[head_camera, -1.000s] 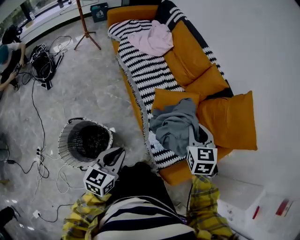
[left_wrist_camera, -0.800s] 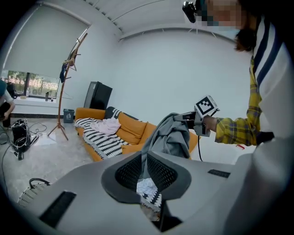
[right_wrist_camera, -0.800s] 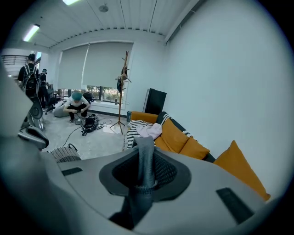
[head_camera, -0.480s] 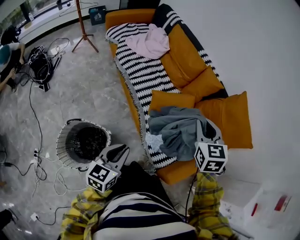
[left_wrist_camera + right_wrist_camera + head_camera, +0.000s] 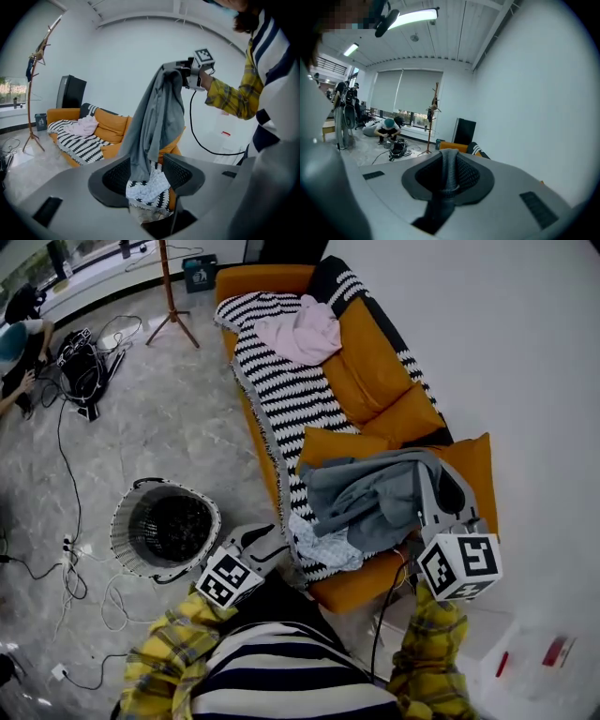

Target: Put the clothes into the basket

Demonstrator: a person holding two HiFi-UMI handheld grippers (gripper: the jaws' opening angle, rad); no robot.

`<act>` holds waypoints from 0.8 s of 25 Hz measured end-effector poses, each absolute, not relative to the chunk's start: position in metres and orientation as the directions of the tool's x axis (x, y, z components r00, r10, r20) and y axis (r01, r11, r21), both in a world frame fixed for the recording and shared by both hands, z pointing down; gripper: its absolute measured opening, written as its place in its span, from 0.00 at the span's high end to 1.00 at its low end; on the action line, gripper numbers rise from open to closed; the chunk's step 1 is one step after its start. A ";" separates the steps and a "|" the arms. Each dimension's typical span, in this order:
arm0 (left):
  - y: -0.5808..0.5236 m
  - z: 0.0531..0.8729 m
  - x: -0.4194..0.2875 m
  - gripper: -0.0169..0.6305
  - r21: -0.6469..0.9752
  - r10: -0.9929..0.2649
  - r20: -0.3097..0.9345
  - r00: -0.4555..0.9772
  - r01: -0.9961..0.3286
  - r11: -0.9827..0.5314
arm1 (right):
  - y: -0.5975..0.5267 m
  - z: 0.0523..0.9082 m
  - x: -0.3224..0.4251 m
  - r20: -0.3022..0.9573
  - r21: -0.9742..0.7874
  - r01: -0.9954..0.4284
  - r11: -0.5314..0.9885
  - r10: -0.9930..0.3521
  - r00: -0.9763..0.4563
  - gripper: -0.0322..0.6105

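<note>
The right gripper (image 5: 427, 479) is clamping the grey garment (image 5: 361, 502), which is hanging lengthwise right of the basket (image 5: 127, 512). The left gripper (image 5: 269, 538), nearer the basket, is opening, empty, facing its tail.

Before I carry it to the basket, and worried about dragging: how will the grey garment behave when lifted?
Likely floppy: the grey garment hangs in long folds from the right hand-held gripper. Probably light, as one small pinch holds it up. Its lower end reaches the sofa, so it may trail or snag.
</note>
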State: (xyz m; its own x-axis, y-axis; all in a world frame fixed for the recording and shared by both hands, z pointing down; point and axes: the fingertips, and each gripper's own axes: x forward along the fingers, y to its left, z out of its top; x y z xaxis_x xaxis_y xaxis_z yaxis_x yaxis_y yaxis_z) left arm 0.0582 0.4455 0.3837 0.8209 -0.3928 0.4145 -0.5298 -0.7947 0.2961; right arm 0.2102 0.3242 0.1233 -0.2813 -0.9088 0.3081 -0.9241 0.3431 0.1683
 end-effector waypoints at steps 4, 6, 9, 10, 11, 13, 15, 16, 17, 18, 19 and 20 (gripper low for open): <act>0.431 0.384 0.076 0.59 0.293 -0.374 0.366 0.852 -0.487 -0.823 | 0.326 0.076 0.179 0.246 0.175 -0.882 0.437 -0.887 -0.391 0.84; 0.420 0.373 0.080 0.58 0.285 -0.395 0.312 0.864 -0.482 -0.829 | 0.328 0.061 0.167 0.239 0.165 -0.865 0.474 -0.870 -0.431 0.84; 0.405 0.351 0.084 0.53 0.270 -0.412 0.210 0.887 -0.458 -0.847 | 0.335 0.043 0.158 0.232 0.153 -0.850 0.505 -0.854 -0.466 0.84; 0.401 0.345 0.085 0.50 0.266 -0.416 0.185 0.890 -0.453 -0.851 | 0.338 0.037 0.157 0.228 0.151 -0.847 0.510 -0.851 -0.472 0.84; 0.395 0.342 0.086 0.48 0.262 -0.423 0.171 0.890 -0.455 -0.851 | 0.340 0.030 0.156 0.223 0.148 -0.844 0.515 -0.849 -0.479 0.84; 0.382 0.342 0.088 0.46 0.251 -0.439 0.166 0.883 -0.468 -0.847 | 0.346 0.016 0.157 0.213 0.141 -0.839 0.525 -0.844 -0.492 0.84; 0.367 0.341 0.093 0.44 0.240 -0.453 0.159 0.877 -0.479 -0.844 | 0.352 0.003 0.160 0.205 0.136 -0.834 0.535 -0.839 -0.504 0.84; 0.359 0.339 0.095 0.44 0.228 -0.463 0.149 0.874 -0.486 -0.844 | 0.355 -0.003 0.161 0.203 0.133 -0.831 0.540 -0.835 -0.511 0.84; 0.351 0.335 0.099 0.43 0.209 -0.474 0.140 0.869 -0.494 -0.844 | 0.359 -0.007 0.163 0.201 0.128 -0.827 0.547 -0.831 -0.519 0.84; 0.344 0.331 0.103 0.42 0.186 -0.482 0.133 0.866 -0.500 -0.846 | 0.362 -0.011 0.164 0.201 0.123 -0.823 0.555 -0.826 -0.527 0.84; 0.338 0.328 0.108 0.42 0.161 -0.485 0.130 0.865 -0.501 -0.850 | 0.366 -0.014 0.165 0.203 0.119 -0.819 0.562 -0.821 -0.534 0.84; 0.334 0.326 0.115 0.42 0.138 -0.482 0.131 0.866 -0.498 -0.856 | 0.369 -0.017 0.165 0.206 0.118 -0.815 0.567 -0.817 -0.539 0.84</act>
State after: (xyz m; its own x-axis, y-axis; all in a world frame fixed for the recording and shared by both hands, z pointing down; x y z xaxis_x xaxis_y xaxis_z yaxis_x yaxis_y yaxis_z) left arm 0.1148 0.3338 0.3260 0.8660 -0.4824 0.1312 -0.4979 -0.8562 0.1381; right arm 0.1654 0.3694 -0.0169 -0.5390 -0.8168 0.2056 -0.8148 0.5675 0.1185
